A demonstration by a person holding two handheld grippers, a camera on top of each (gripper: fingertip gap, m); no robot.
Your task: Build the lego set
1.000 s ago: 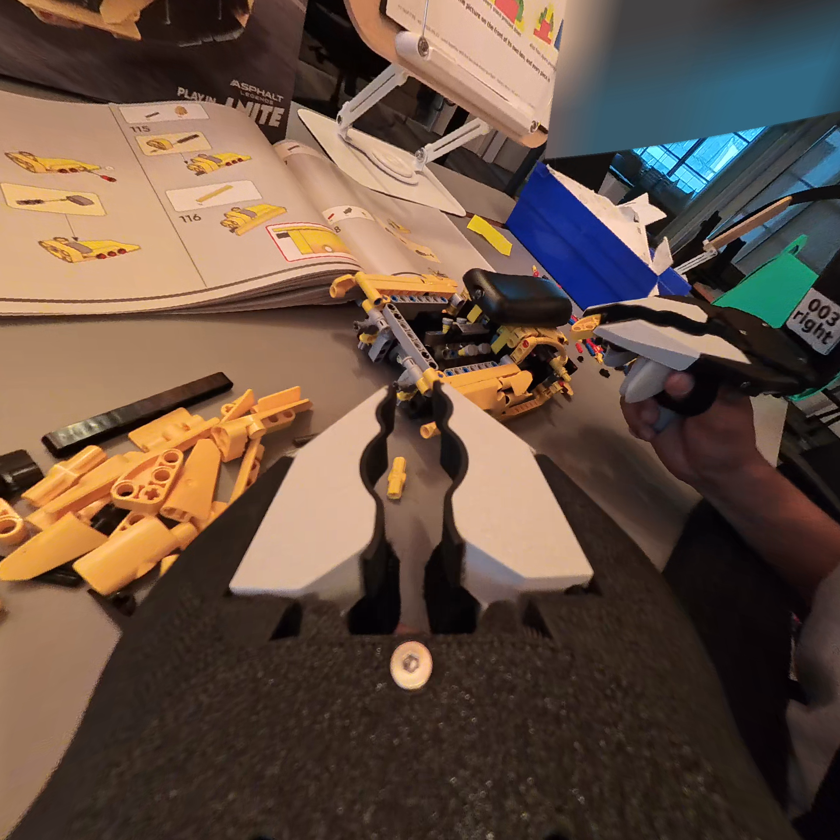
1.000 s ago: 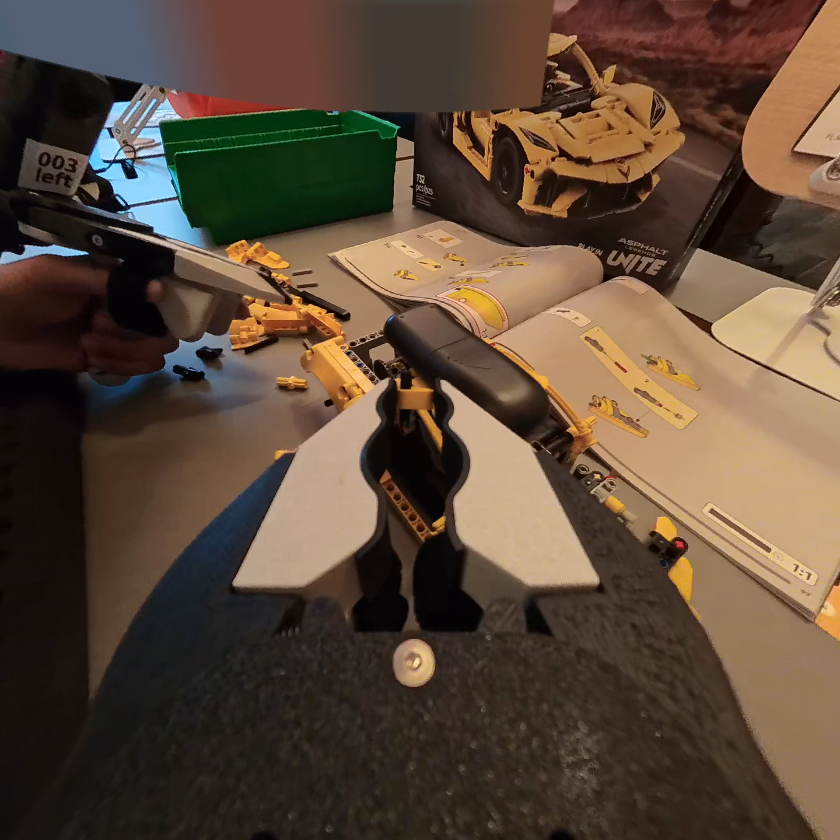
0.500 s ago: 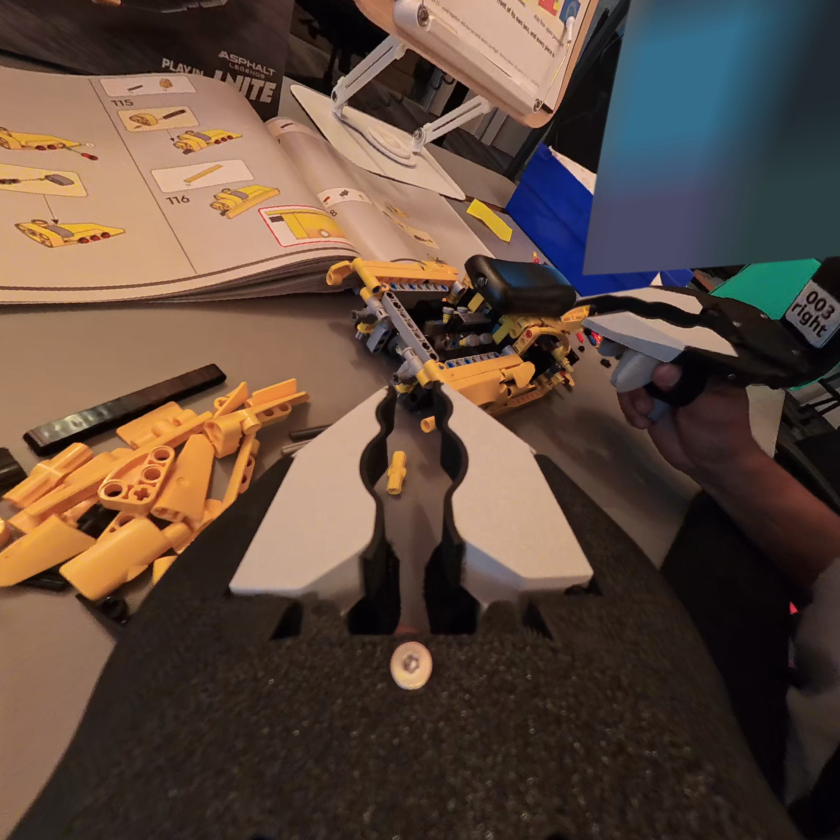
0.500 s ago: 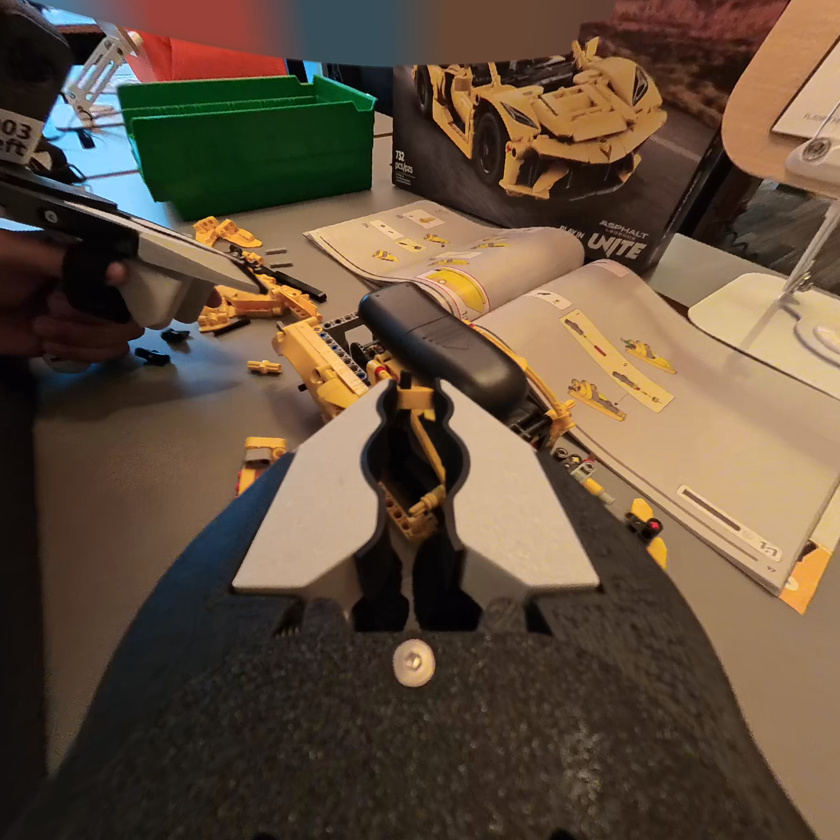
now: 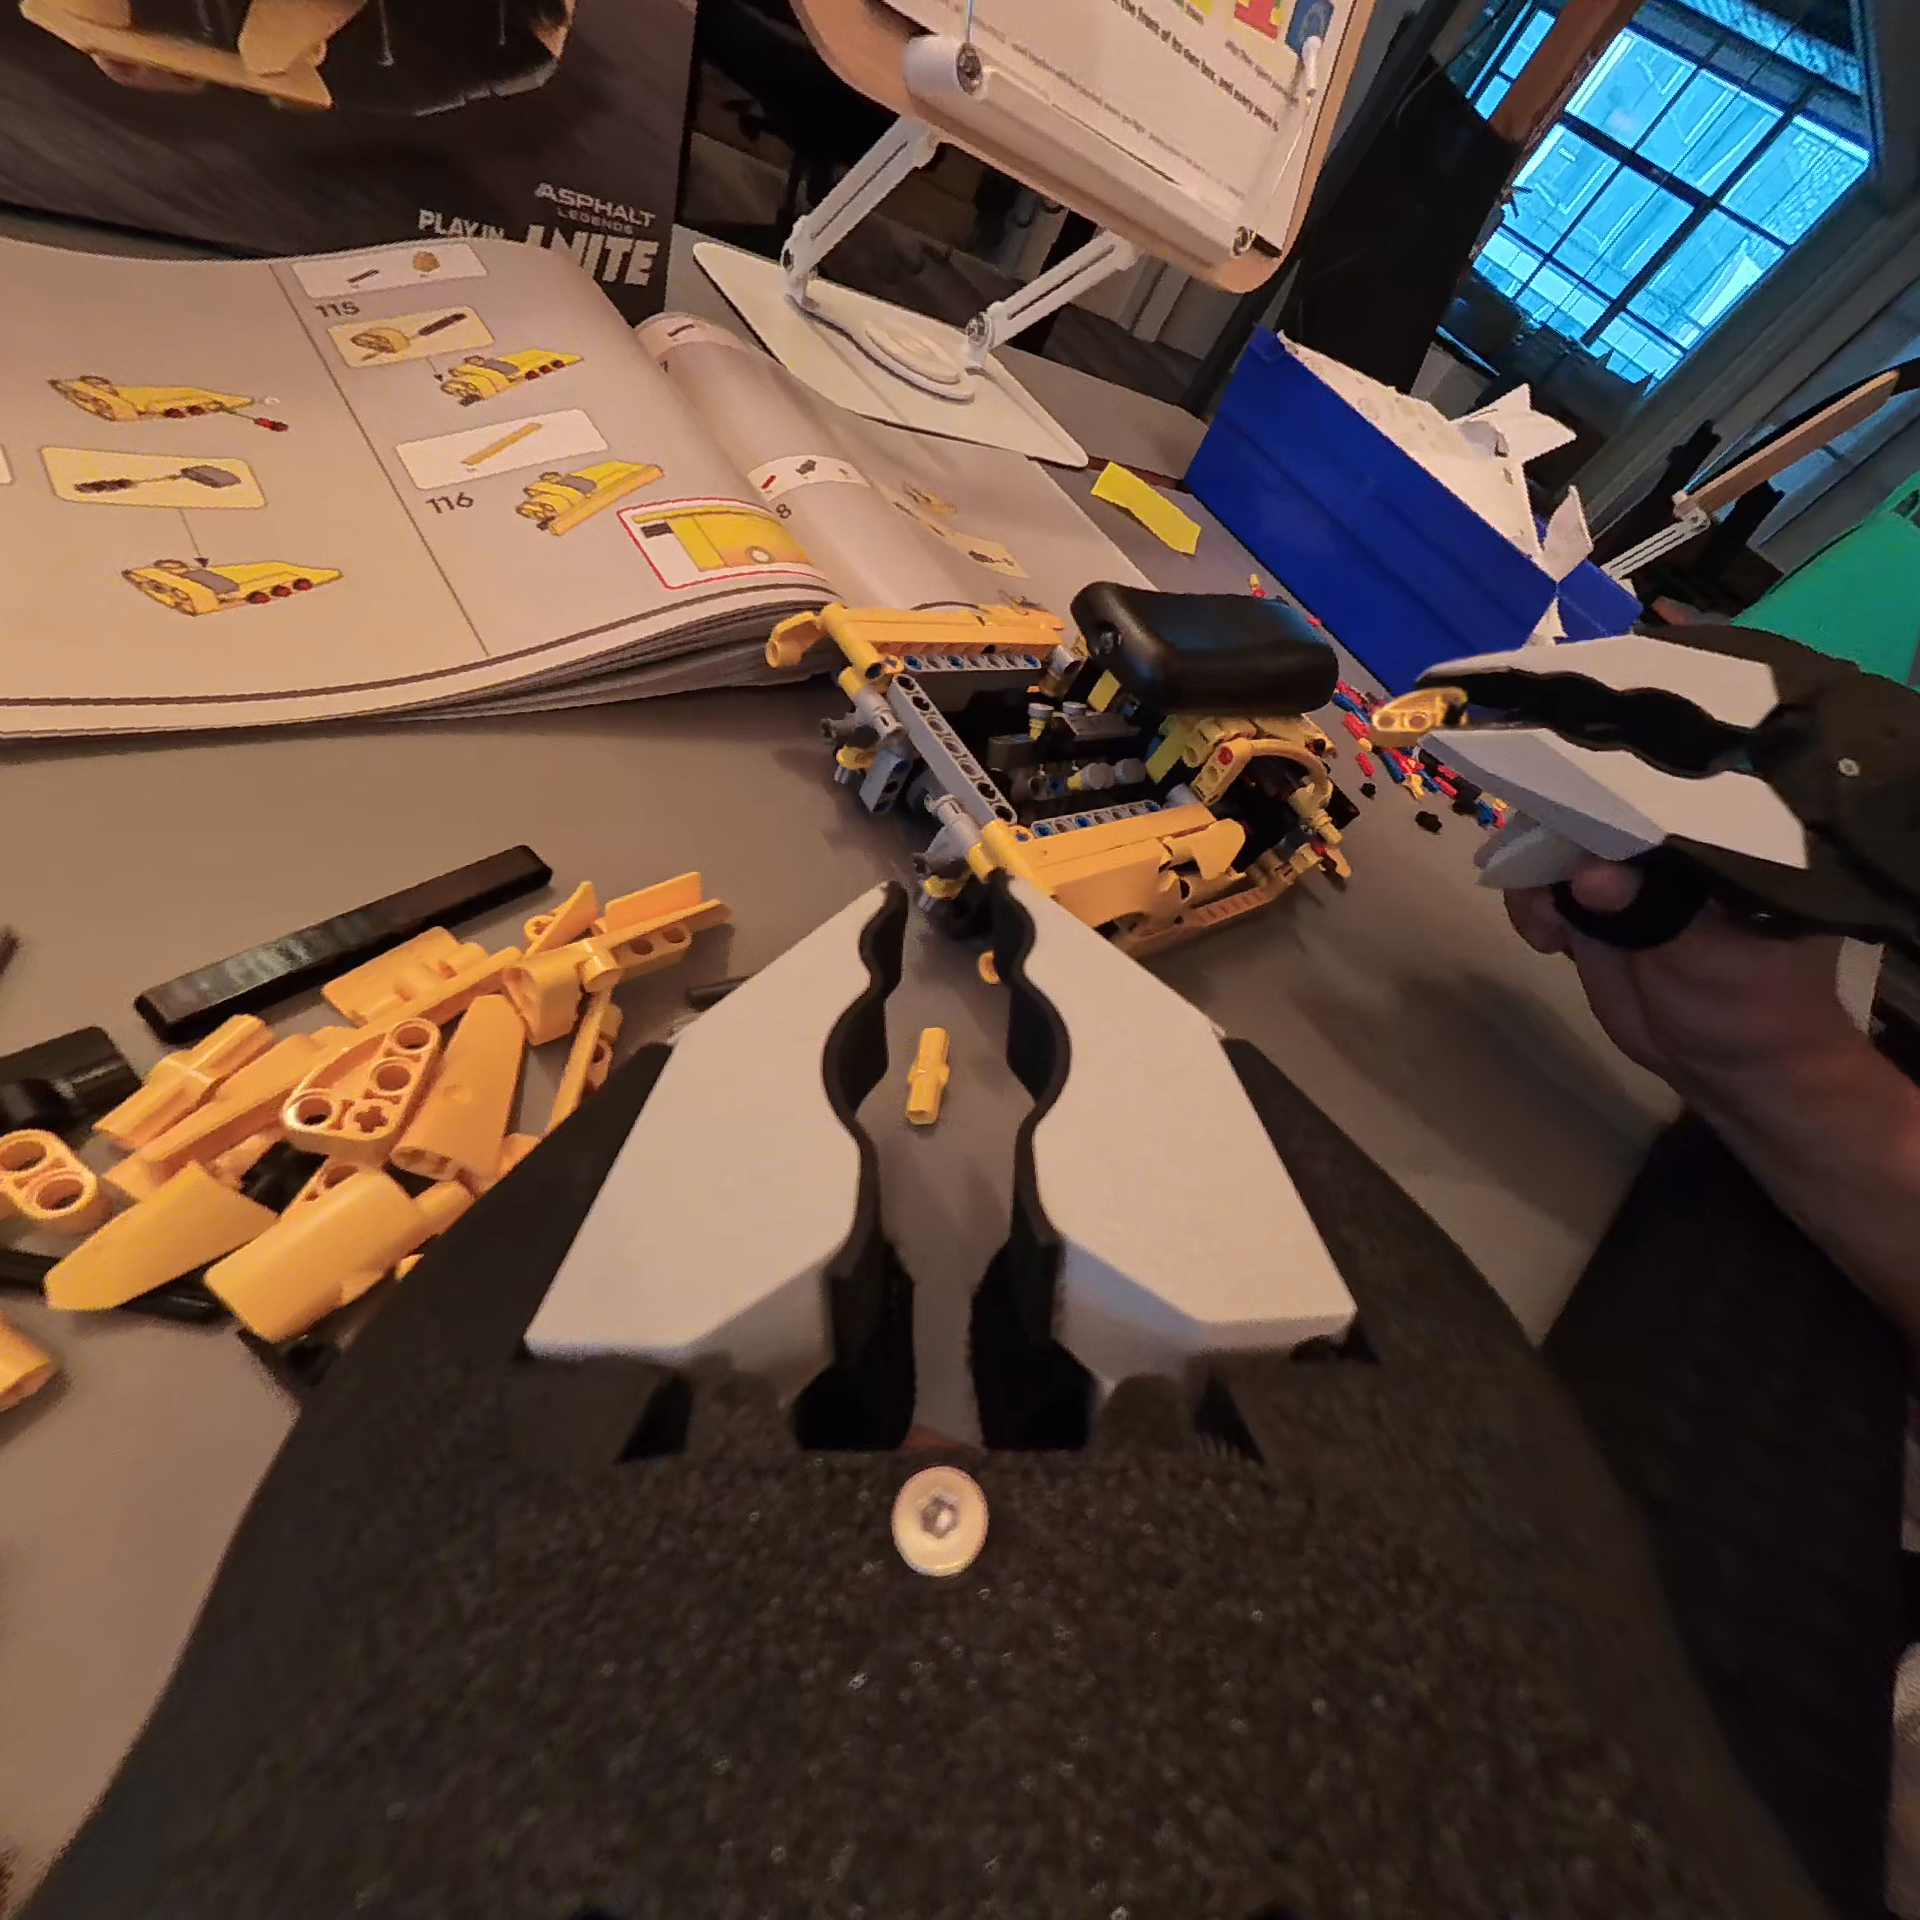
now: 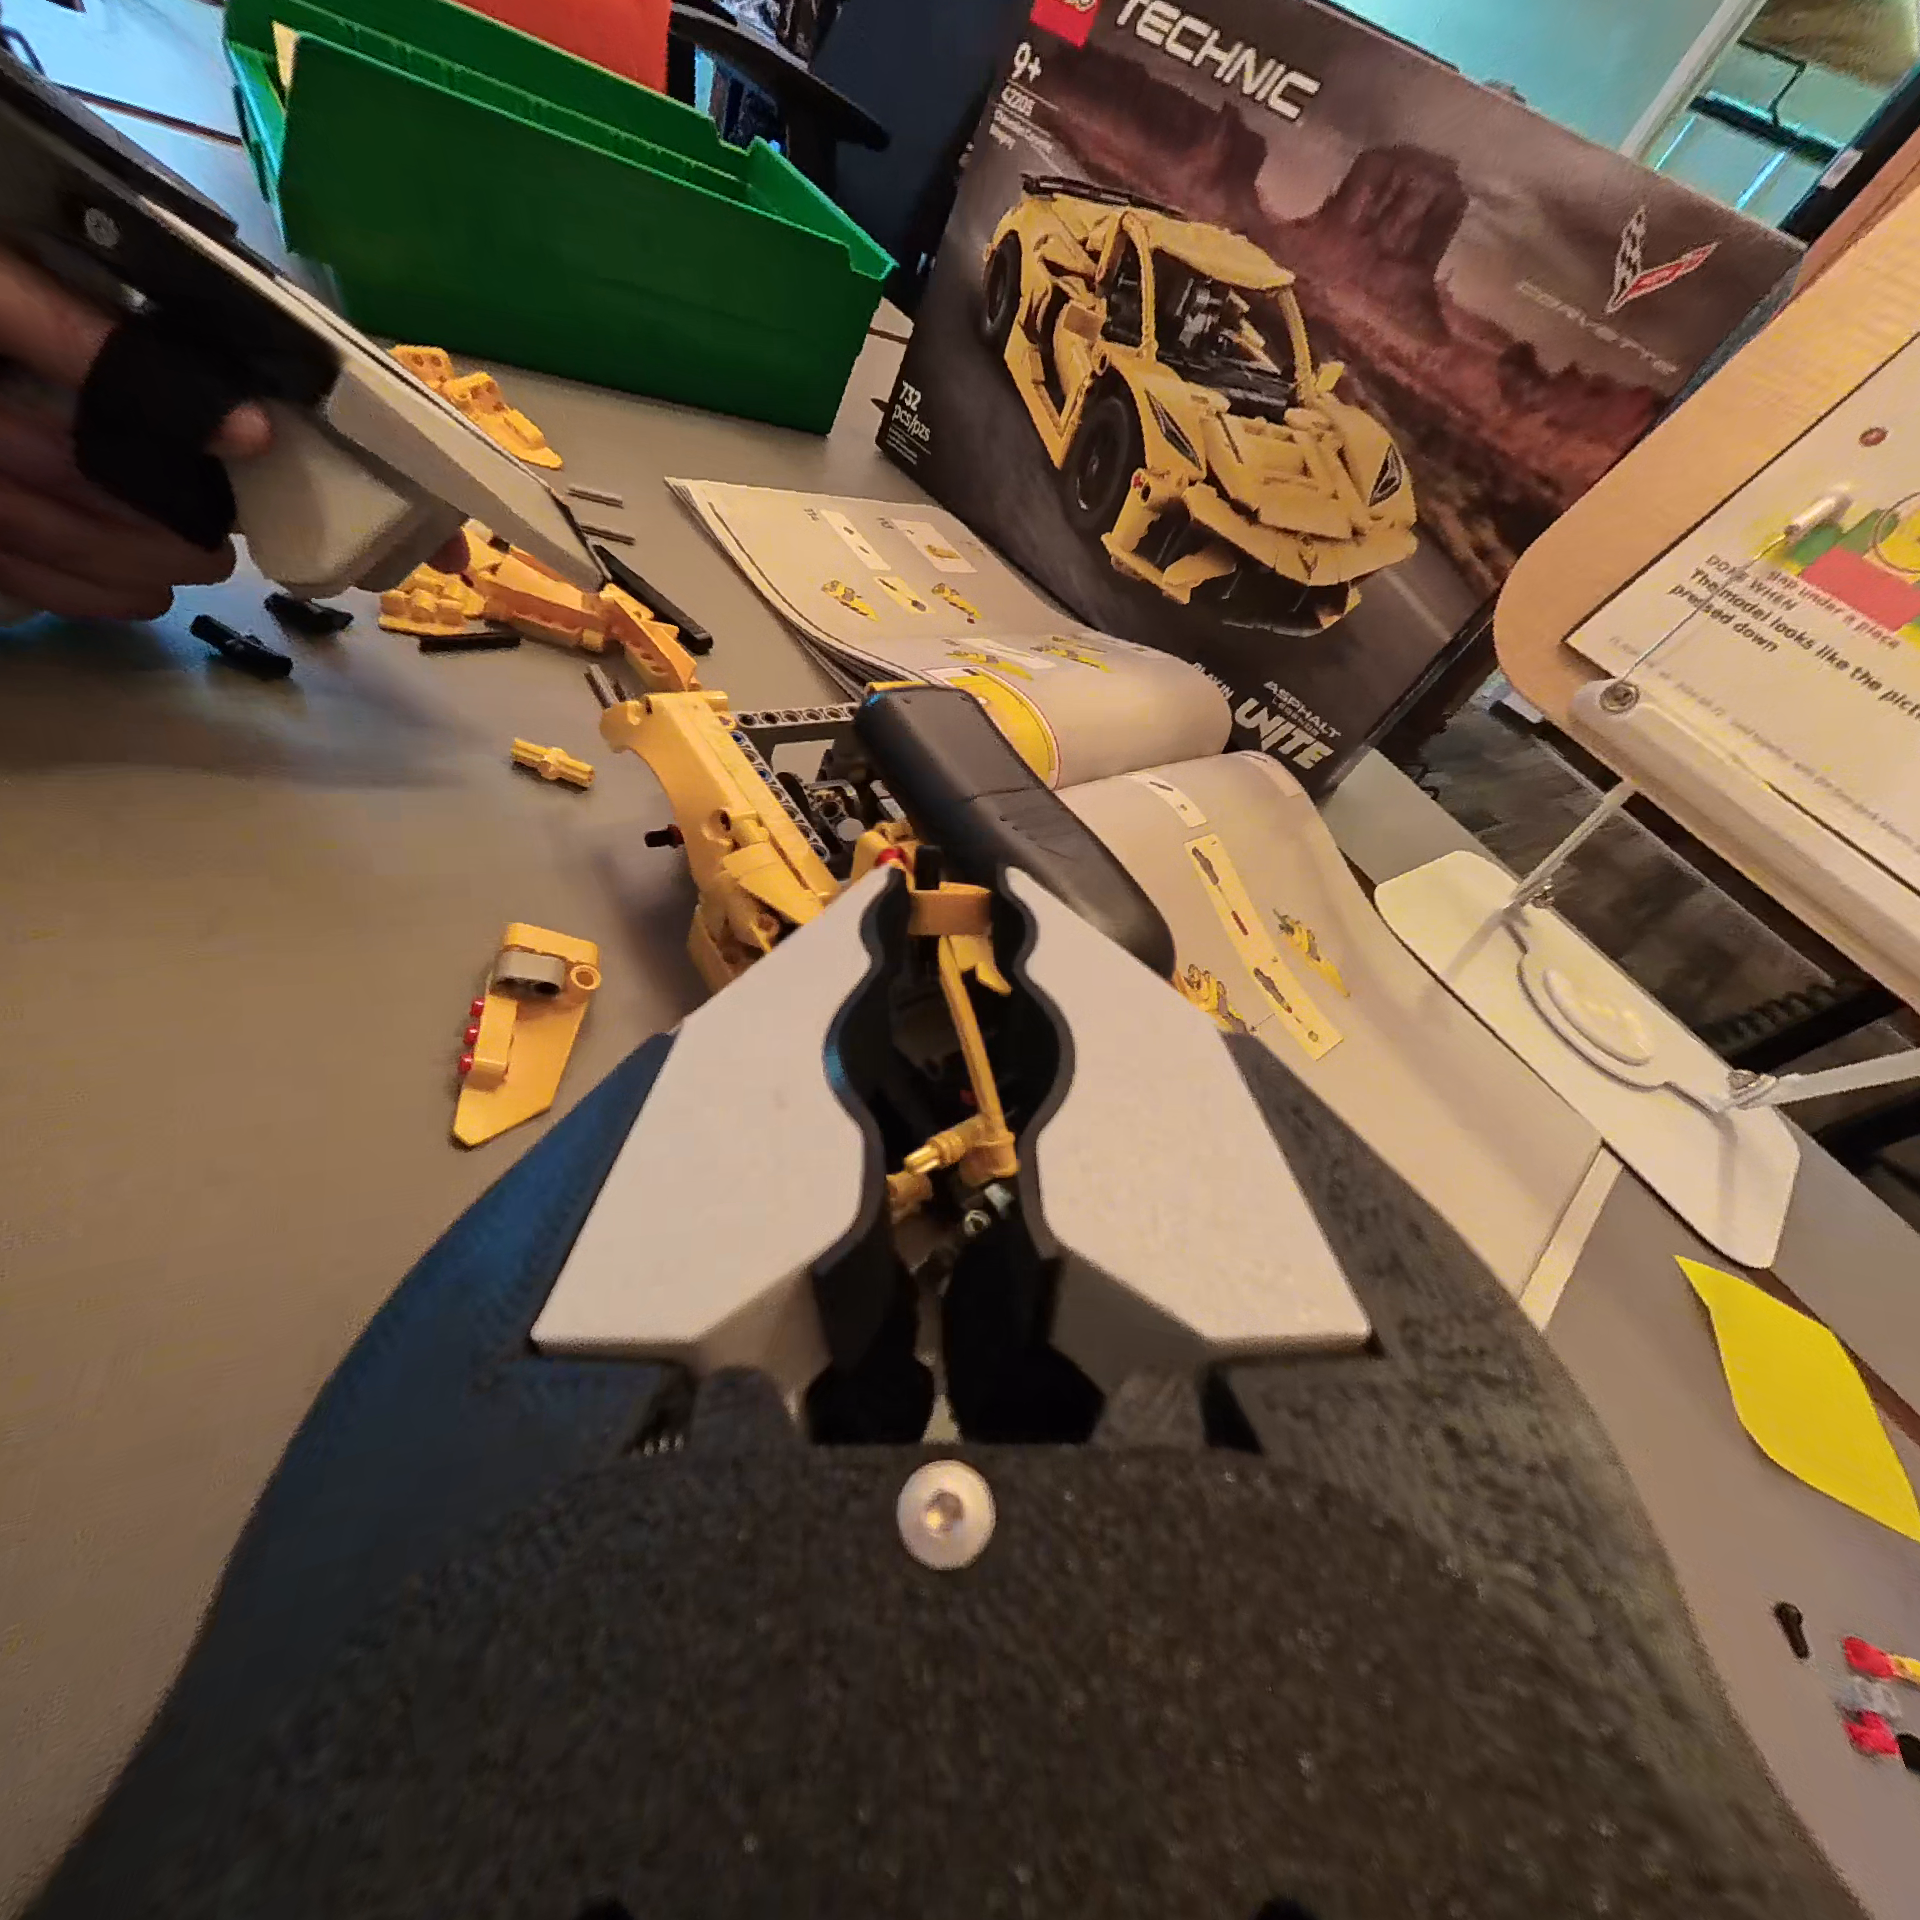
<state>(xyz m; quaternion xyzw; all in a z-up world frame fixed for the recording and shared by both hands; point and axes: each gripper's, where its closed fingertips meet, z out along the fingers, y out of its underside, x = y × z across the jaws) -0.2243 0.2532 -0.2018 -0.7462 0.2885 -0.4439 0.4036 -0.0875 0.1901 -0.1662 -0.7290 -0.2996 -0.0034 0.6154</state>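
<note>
Left wrist view: left gripper (image 5: 943, 914) sits low over the grey tabletop (image 5: 416, 790) with its grey fingers parted and nothing between them; a small yellow connector pin (image 5: 927, 1074) lies on the table in the gap, touching neither finger. Fingertips are just short of the half-built yellow and black lego car chassis (image 5: 1081, 769), which rests on the table against the edge of the open instruction booklet (image 5: 312, 499). Pile of loose yellow panel pieces (image 5: 343, 1122) lies to the left, with a long black beam (image 5: 343, 940) beside it.

The right gripper (image 5: 1429, 712) comes in from the right of that view, with a small yellow lego piece (image 5: 1408, 715) at its tip; its jaws are nearly together (whether they truly pinch it, cannot tell).

Right wrist view: yellow frame parts of the chassis show in the gap between the fingers. A yellow wedge panel with red studs (image 6: 520, 1023) lies alone on the table to the left. Green plastic bin (image 6: 540, 229) and the set's box (image 6: 1299, 364) stand behind.
</note>
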